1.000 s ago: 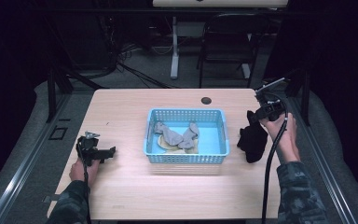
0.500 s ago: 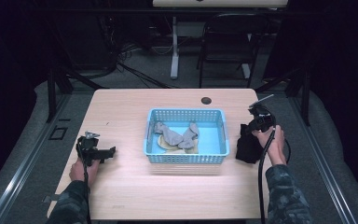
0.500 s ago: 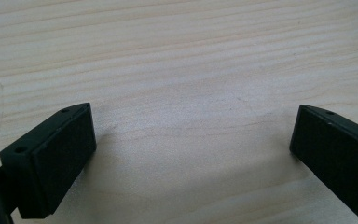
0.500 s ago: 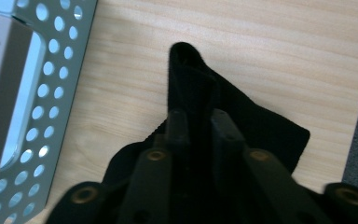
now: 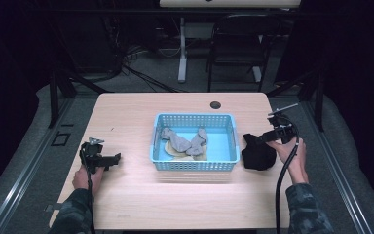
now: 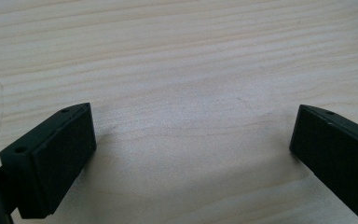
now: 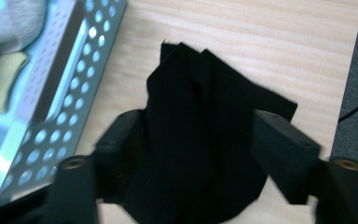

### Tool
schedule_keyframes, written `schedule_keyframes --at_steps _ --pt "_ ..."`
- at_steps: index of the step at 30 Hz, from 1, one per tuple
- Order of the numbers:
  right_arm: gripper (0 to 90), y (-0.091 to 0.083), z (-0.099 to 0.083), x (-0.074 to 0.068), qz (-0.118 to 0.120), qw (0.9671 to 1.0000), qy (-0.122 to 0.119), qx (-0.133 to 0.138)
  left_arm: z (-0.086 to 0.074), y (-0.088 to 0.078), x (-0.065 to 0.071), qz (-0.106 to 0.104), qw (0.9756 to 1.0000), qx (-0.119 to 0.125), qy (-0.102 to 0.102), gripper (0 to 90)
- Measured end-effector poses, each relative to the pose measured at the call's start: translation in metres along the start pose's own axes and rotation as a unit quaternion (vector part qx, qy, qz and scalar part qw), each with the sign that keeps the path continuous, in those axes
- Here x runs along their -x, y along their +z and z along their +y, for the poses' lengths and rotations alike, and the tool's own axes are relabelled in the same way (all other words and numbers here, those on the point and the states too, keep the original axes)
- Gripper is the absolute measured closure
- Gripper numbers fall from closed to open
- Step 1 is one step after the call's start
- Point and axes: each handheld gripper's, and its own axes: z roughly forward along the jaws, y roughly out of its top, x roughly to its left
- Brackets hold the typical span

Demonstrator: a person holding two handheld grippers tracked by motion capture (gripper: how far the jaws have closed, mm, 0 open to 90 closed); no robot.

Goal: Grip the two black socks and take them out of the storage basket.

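**Black cloth set down beside the basket**

My right gripper (image 5: 268, 138) came down and its fingers have just been opening; they now stand spread around the black cloth (image 5: 257, 153), which lies on the bench (image 5: 126, 112) just right of the blue basket (image 5: 195, 164). I judge it released. My left gripper (image 5: 108, 160) rests with fingers spread, holding nothing.

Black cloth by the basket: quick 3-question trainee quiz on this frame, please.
1. True or false: the black cloth lies inside the blue basket.
2. Which gripper has the cloth between its jaws?
A. left gripper
B. right gripper
3. What lies in the basket?

Key:
1. False; it lies on the table, right of the basket.
2. B; its jaws have just been opening.
3. Grey cloth pieces over something pale yellow.
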Motion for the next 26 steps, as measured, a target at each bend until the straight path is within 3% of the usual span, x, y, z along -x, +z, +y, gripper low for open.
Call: schedule_keyframes --at_steps 4,12,20,26 --pt "16.4 -0.010 -0.016 -0.002 0.006 0.9998 -0.009 0.015 0.000 0.000 0.000 0.000 1.0000 0.000 0.000 0.3" --pt "10.6 -0.022 -0.046 -0.010 0.010 0.9991 -0.025 0.033 0.000 0.000 0.000 0.000 1.0000 0.000 0.000 0.3" --pt "3.2 -0.010 -0.076 -0.012 0.007 0.9993 -0.032 0.020 0.000 0.000 0.000 0.000 1.0000 0.001 -0.002 0.3" --pt "3.0 -0.004 -0.084 -0.003 0.007 0.9996 -0.022 0.017 0.000 0.000 0.000 0.000 1.0000 0.001 -0.002 0.3"
